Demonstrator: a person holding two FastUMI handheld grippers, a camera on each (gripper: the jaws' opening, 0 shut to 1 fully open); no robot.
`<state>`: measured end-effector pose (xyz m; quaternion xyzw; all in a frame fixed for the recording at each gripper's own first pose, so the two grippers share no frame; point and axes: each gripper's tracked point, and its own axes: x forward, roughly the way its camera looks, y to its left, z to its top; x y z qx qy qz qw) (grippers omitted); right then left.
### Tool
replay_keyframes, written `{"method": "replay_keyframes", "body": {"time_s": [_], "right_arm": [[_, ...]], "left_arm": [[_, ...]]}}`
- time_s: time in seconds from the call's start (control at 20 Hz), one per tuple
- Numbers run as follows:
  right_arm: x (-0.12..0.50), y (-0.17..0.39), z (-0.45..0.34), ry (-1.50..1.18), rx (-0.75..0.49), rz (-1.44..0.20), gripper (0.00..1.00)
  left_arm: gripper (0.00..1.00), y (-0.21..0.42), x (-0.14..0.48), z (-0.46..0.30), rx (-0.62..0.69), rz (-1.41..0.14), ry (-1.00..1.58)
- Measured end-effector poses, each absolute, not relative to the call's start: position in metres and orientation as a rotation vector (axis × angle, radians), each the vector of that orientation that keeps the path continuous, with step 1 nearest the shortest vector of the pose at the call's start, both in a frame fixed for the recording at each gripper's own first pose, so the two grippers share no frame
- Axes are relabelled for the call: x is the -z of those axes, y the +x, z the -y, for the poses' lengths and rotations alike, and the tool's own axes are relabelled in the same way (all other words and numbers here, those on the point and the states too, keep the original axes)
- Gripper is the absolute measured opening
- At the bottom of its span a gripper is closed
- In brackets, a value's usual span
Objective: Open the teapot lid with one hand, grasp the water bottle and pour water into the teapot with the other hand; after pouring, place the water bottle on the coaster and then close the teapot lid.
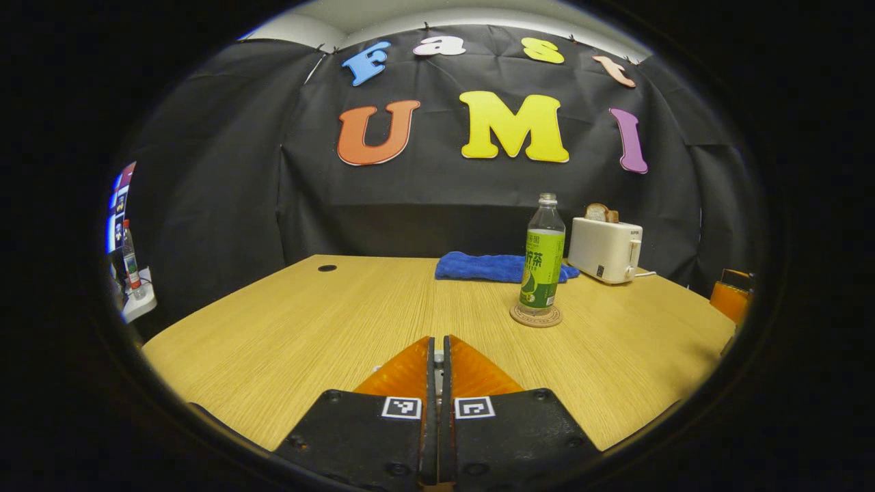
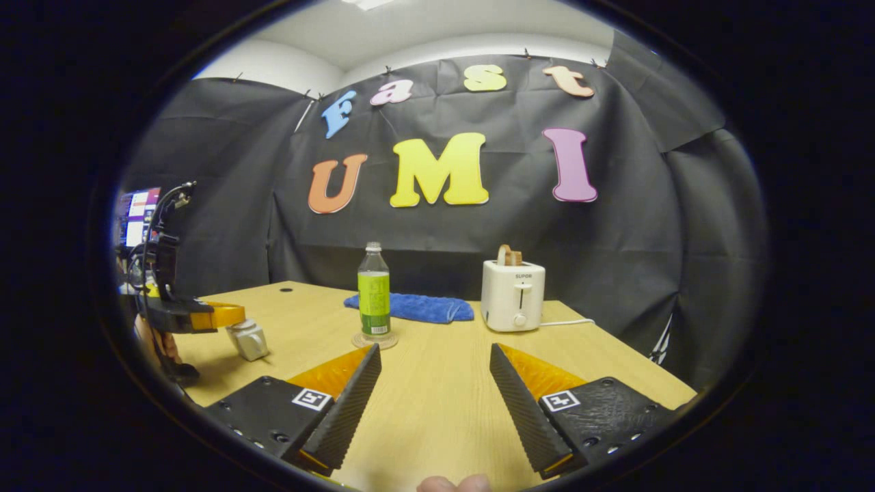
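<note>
Surroundings: a white toaster [image 2: 513, 295] with a bread slice and a folded blue cloth [image 2: 417, 307] are being seen at the far side.
Bottle: a clear plastic green-labelled water bottle [image 2: 374, 292] is standing upright on a round cork coaster [image 2: 374, 339].
Teapot: a small pale teapot [image 2: 247, 339] is sitting near left, under the left gripper [image 2: 229, 315].
Table: a light wooden table [image 2: 437, 383] is being backed by black cloth.
Left gripper: fingers are being held closed together on nothing.
Right gripper [image 2: 434, 383]: fingers are being held wide apart.

We found the near half of the wooden table [image 2: 437, 403] bare between the right gripper [image 2: 435, 383] and the water bottle [image 2: 374, 290] on its coaster [image 2: 374, 339]. Behind the bottle, a blue towel [image 2: 417, 307] and a white toaster [image 2: 513, 295] occupied the rear edge. The left gripper [image 2: 219, 316] hung over a small pale object [image 2: 247, 339], blocking the left side.
</note>
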<state>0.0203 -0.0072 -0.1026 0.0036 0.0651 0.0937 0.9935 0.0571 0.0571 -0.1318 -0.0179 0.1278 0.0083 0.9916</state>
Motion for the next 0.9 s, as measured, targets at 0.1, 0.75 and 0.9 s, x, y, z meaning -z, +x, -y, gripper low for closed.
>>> {"method": "replay_keyframes", "body": {"time_s": [0.1, 0.75, 0.9], "right_arm": [[0.104, 0.020, 0.008, 0.011, -0.183, -0.134, 0.95], [0.051, 0.000, 0.031, 0.005, -0.065, -0.058, 0.95], [0.037, -0.013, 0.029, 0.019, -0.057, -0.038, 0.97]], "left_arm": [[0.08, 0.058, 0.132, -0.058, -0.027, -0.253, -0.038], [0.96, -0.004, 0.026, -0.024, -0.052, -0.054, -0.023], [0.96, -0.019, 0.008, -0.009, -0.033, -0.017, -0.030]]}}
